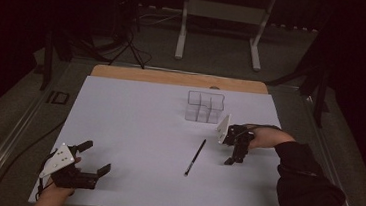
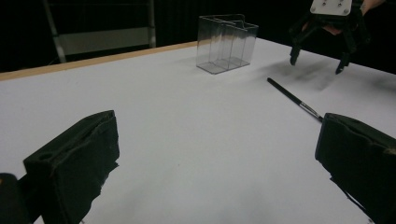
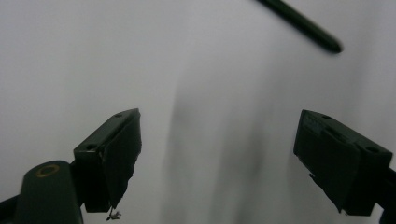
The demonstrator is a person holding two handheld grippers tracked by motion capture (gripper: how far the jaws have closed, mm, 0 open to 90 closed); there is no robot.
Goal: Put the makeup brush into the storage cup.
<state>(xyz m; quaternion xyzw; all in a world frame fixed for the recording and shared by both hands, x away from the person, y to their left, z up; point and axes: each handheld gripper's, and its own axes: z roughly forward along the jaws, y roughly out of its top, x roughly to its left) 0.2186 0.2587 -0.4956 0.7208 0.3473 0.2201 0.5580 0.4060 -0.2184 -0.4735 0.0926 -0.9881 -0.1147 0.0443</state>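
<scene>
Darkness swallows everything beyond the table [image 1: 118, 127]. The brush [image 1: 195, 157] lies flat mid-table, its tip cut off in the right gripper view. The right tool [image 1: 234, 155], spread, hovers just beside it; the left tool [image 1: 97, 158], spread, rests well apart.

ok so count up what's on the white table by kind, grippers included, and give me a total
Thin black brush: 1
Clear plastic organizer with compartments: 1
Hand-held grippers: 2, the left gripper near the front left corner, the right gripper just right of the brush, both with fingers apart and holding nothing
Total: 4
</scene>
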